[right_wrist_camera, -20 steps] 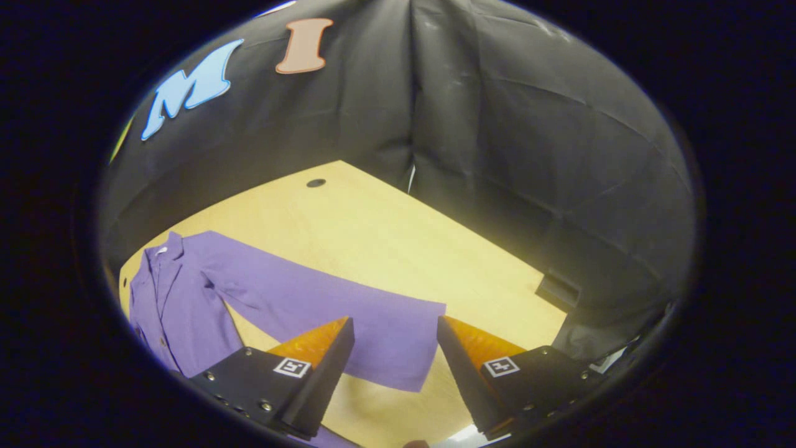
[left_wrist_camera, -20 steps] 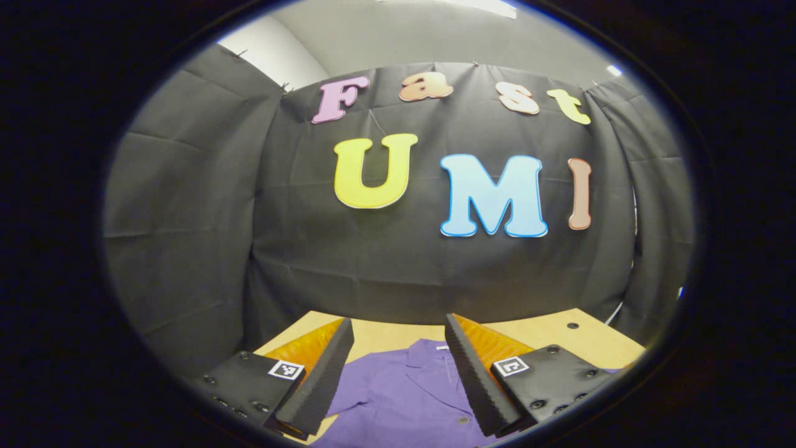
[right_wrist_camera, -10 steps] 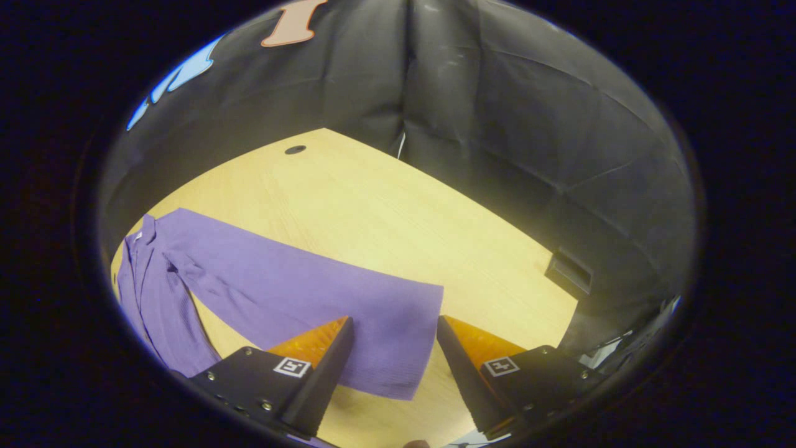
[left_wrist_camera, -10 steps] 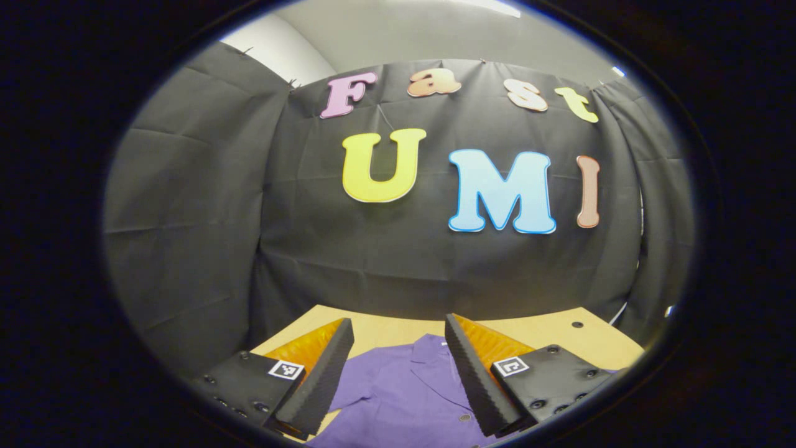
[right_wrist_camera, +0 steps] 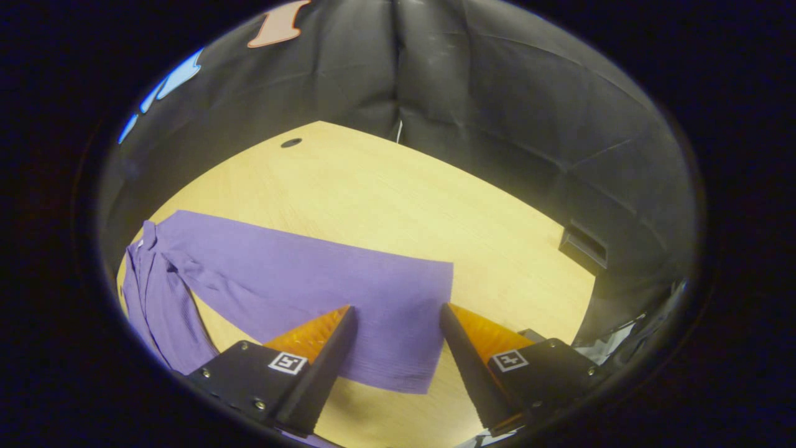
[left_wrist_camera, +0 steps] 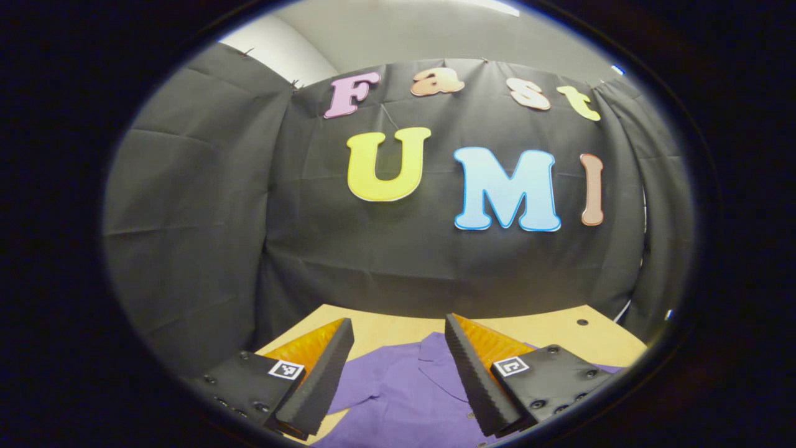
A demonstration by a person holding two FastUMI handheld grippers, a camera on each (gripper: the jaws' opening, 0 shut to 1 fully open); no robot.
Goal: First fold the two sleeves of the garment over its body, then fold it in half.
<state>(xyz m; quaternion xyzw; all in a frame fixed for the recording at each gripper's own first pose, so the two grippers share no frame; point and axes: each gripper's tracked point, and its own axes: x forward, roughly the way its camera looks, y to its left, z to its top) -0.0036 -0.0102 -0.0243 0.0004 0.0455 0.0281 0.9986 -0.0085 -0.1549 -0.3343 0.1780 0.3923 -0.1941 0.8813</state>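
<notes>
The right claw (right_wrist_camera: 398, 323) gapes wide and empty over a flat, ribbed purple sleeve (right_wrist_camera: 323, 292) on the wooden table (right_wrist_camera: 435, 211); the left claw (left_wrist_camera: 398, 348) gapes too, holding nothing.

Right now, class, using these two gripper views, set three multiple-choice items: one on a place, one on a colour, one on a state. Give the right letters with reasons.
1. Where does the sleeve lie?
A. stretched out on the table
B. folded over the shirt's body
C. hanging off the table's edge

2. What colour is the shirt?
A. green
B. purple
C. white

3. How is the right gripper?
A. shut on the sleeve
B. shut on nothing
C. open

Answers: 1 A, the sleeve lies flat along the wood; 2 B, the cloth is purple in both views; 3 C, its fingers stand apart with the sleeve's end showing between them.
</notes>
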